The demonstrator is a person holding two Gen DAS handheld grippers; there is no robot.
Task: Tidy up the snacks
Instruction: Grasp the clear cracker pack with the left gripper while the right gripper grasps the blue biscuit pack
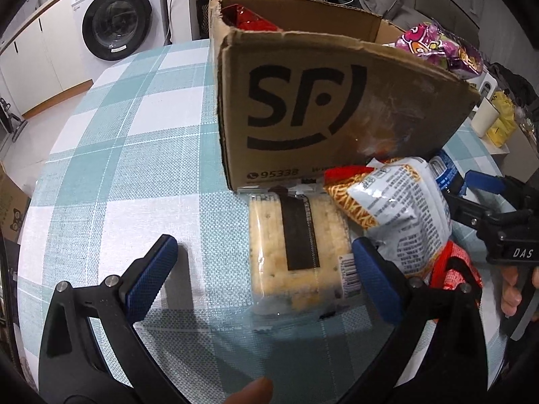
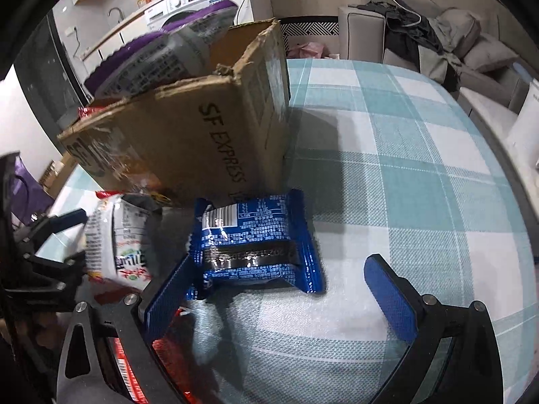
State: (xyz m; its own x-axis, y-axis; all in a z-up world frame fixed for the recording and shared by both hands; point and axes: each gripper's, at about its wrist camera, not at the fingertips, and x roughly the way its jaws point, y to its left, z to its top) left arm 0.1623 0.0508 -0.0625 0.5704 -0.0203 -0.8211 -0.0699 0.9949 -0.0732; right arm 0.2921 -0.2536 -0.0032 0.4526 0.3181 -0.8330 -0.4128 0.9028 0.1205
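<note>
Teal-and-white checked cloth covers the desk (image 1: 111,155). Nearest, the left gripper (image 1: 262,269) has its fingers spread apart, released, straddling the near end of a clear-wrapped cracker pack (image 1: 296,252) lying flat. The right gripper (image 2: 283,289) is likewise released, its fingers either side of a blue snack packet (image 2: 256,239). Beside them leans a white noodle-snack bag (image 1: 401,215). Beyond stands the SF cardboard box (image 1: 323,101), already holding a red packet (image 1: 246,17) and a purple bag (image 1: 441,47).
</note>
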